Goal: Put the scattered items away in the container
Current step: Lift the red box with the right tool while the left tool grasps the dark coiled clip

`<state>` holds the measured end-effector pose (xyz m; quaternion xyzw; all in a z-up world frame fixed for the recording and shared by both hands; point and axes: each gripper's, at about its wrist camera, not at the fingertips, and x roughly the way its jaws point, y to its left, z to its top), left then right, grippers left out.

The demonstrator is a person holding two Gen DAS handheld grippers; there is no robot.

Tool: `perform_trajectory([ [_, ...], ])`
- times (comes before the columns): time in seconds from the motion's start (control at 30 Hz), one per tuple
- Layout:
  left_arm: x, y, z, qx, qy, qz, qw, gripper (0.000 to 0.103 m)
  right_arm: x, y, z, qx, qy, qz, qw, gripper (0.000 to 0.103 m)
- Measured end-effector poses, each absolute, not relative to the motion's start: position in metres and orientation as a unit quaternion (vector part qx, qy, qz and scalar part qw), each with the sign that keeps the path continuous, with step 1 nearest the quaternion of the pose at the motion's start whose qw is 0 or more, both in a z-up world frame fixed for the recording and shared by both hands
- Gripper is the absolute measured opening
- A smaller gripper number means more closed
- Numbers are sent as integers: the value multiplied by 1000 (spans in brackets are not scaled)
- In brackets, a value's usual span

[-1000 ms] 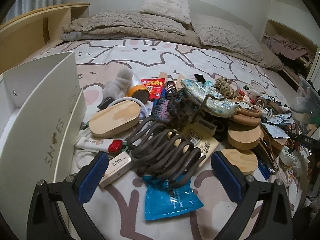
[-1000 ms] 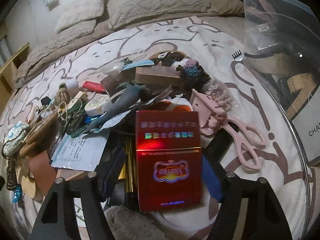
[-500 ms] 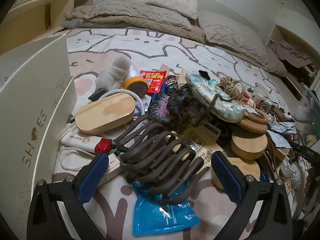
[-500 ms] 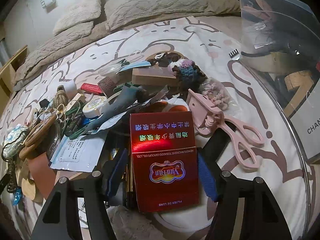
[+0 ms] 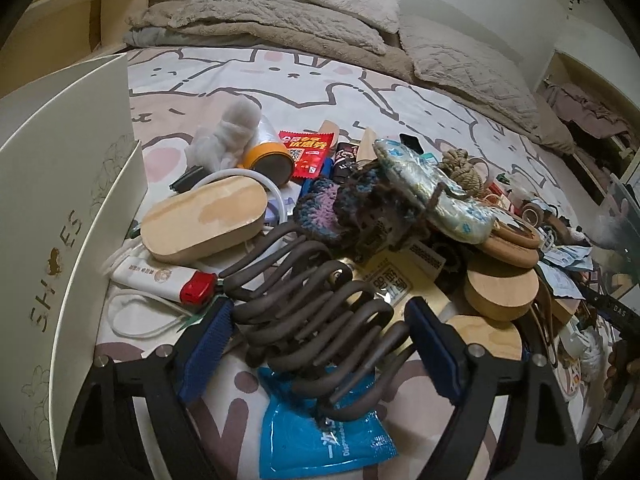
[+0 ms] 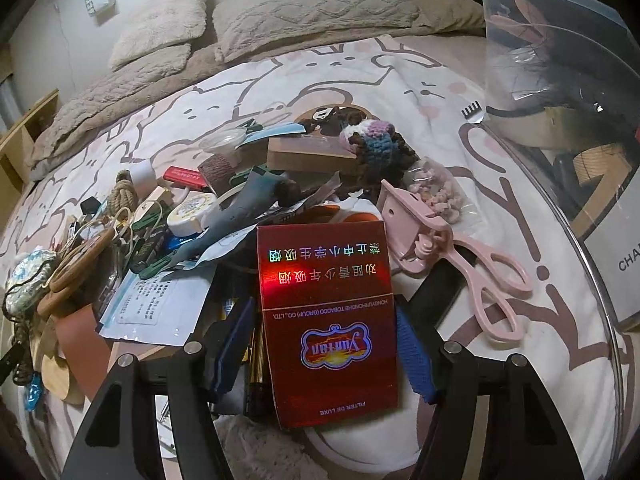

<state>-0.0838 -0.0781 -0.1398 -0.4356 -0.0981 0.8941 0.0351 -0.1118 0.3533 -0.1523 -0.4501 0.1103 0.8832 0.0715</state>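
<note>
Both hands are busy over the pile on the bed (image 5: 304, 80). The left gripper (image 5: 316, 334) has its jaws closing around the big brown ribbed hair claw clip (image 5: 312, 312), which lies between the blue pads on top of a blue foil sachet (image 5: 320, 436); the left pad looks just at the clip's edge, the right pad is not yet against it, so no firm hold there for now. The right gripper (image 6: 326, 340) has its jaws pinching the red cigarette box (image 6: 326, 316) by its two long sides, and that hold looks square and snug.

The clear plastic container (image 6: 560, 92) stands at the right edge of the bed, close beside the pink plastic tongs (image 6: 460, 256), with some things already inside. A white shoebox lid (image 5: 60, 200) stands up on the far left.

To do this well, I'd say the left jaws want to close slowly and centred, catching several of the clip's curved teeth at once rather than a single tooth, or it may twist and spring free. Lift straight up so the sachet and the white tube with the red cap (image 5: 164, 284) are not dragged along. The red box should rise clear of the papers beneath before it swings to the container.
</note>
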Motion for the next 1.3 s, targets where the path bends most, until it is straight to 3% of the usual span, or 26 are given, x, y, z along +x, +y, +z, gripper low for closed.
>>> perform_trajectory([
  [0.17,-78,-78,-136,-430,-100,896,43,87,-109,355,-148,-443,127,884,75,64],
  [1.3,-54,-85,-89,-353,-105,928,47,87,-72,328,-98,-360,169,917,10,63],
])
